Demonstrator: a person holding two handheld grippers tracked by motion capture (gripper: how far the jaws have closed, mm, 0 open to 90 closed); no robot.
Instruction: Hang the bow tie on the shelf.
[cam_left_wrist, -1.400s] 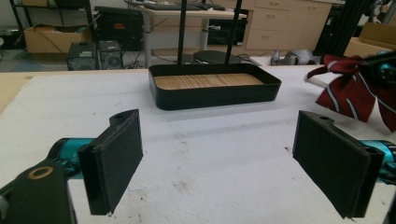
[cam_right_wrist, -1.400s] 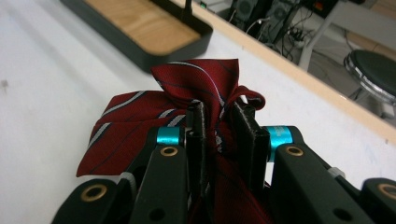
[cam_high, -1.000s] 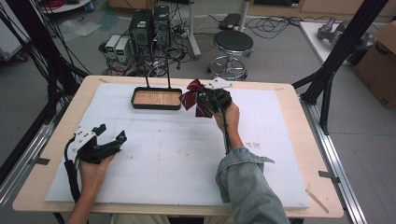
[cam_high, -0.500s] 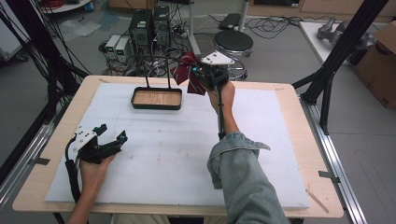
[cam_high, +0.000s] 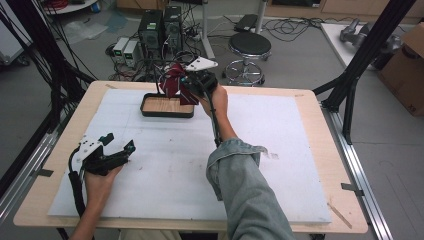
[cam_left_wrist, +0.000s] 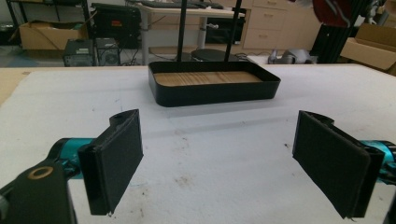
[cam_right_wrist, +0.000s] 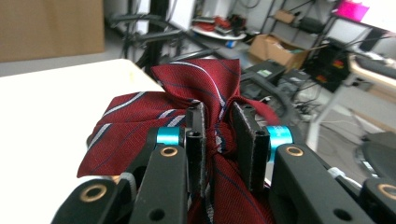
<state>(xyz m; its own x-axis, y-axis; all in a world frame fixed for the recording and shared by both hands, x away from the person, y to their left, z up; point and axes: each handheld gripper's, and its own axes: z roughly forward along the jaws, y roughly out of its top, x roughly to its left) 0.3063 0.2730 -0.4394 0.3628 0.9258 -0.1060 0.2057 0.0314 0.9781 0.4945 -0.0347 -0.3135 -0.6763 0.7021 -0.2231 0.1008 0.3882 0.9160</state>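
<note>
- Clamping a red striped bow tie by its knot, the right hand-held gripper holds it above the black wooden-floored tray at the worktop's 12 o'clock.
- The left hand-held gripper, jaws spread wide and empty, rests at 8 o'clock.

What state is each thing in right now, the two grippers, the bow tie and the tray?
Right gripper: jaws shut on the bow tie, held up in the air at the tray's far edge.
Bow tie: red striped, pinched at its knot, off the table.
Left gripper: jaws wide open, holding nothing, low over the white mat.
Tray: black, wooden bottom, nothing in it.
</note>
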